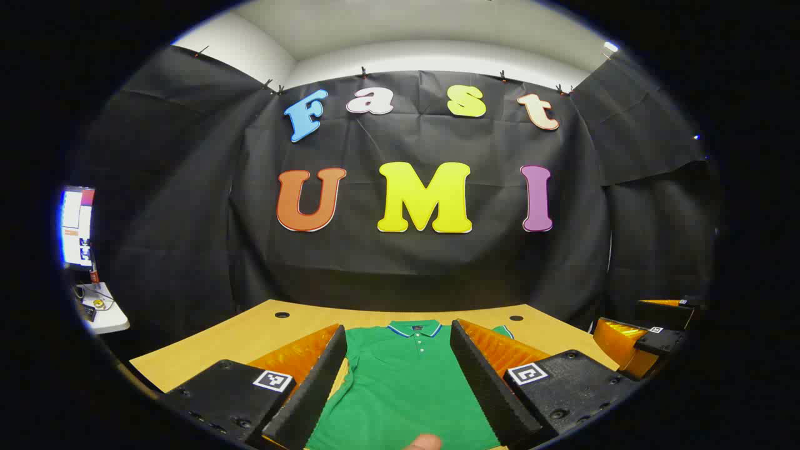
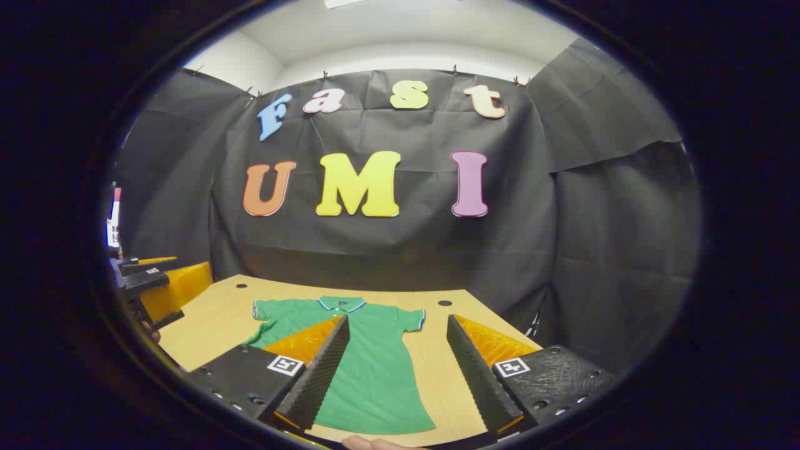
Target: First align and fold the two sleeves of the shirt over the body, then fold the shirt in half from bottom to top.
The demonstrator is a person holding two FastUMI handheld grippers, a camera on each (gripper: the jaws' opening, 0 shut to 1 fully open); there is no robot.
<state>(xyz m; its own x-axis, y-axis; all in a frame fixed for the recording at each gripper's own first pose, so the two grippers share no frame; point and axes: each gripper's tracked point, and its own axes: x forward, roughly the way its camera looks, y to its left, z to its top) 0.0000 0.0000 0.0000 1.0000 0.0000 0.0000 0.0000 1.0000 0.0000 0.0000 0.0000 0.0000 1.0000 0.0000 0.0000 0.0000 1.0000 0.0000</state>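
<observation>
Still at the very start: green shirt lying flat on the wooden table, front up, collar at the far end near the black wall, both short sleeves spread out to the sides and not yet folded. First step then, by the look of it, folding the sleeves over the body. Next move likely calls for going down to a sleeve edge, one on each side, and pinching the cloth. Left gripper held up above the near part of the shirt, pointing level toward the wall, fingers wide apart with nothing between them. Right gripper held up the same way, off to the shirt's right side, fingers wide apart too and holding nothing. Bit of a fingertip peeking in at the bottom edge
</observation>
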